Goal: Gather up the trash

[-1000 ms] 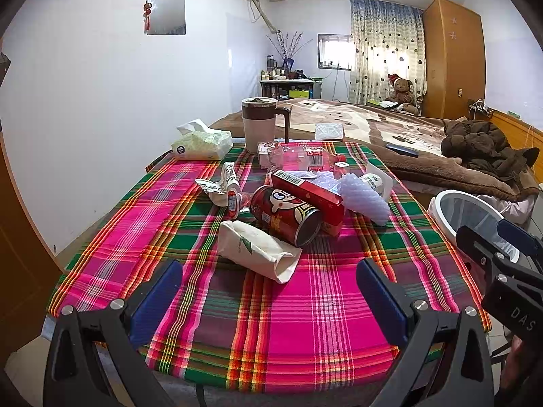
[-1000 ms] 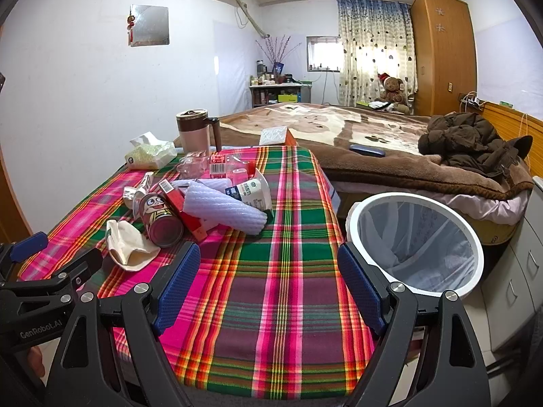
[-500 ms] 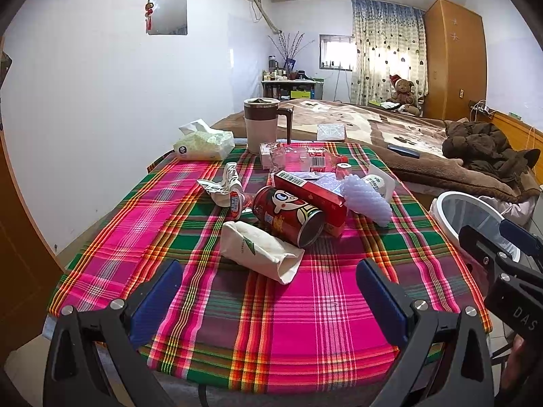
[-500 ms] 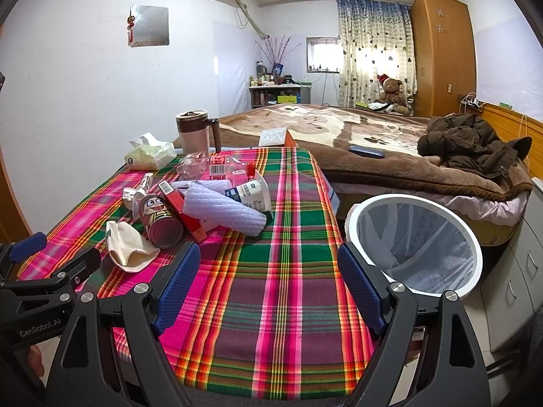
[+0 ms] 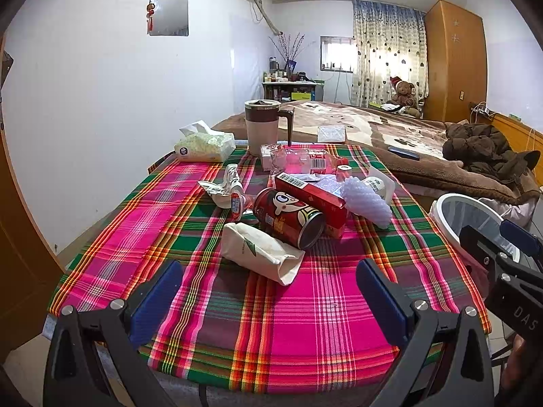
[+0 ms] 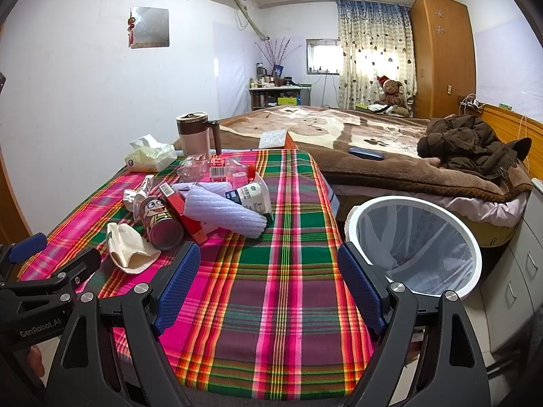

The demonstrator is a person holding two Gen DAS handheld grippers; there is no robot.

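OK, left gripper (image 5: pixel 269 296) has its jaws spread wide with nothing between them, hovering over the near edge of the plaid tablecloth (image 5: pixel 305 322). Right gripper (image 6: pixel 268 283) is the same: jaws wide apart, nothing held, over the near right part of the cloth. Each gripper shows at the edge of the other's view.

Trash sits in one cluster mid-table, ahead of both tools and touched by neither:
- cream paper bag (image 5: pixel 259 251), lying flat, nearest the left gripper
- red snack can (image 5: pixel 288 218) on its side, open end toward the camera, touching the bag's far side
- red carton (image 5: pixel 310 193) with a barcode, leaning on the can from behind
- white foam net sleeve (image 5: pixel 366 198), just right of the carton
- small white cup (image 5: pixel 375 183) behind the sleeve
- crumpled white wrapper (image 5: pixel 224 186), left of the can
- crushed clear plastic bottle (image 5: pixel 305 161) with a red label, at the back of the pile

Farther back: tissue pack (image 5: pixel 205 144) at the far left corner, lidded mug (image 5: pixel 263 125) beside it.

White bin (image 6: pixel 414 244) with a clear liner stands off the table's right edge, just beside the right gripper's right finger; nothing visible inside. Bed with a brown blanket (image 6: pixel 356 142) lies beyond the table.
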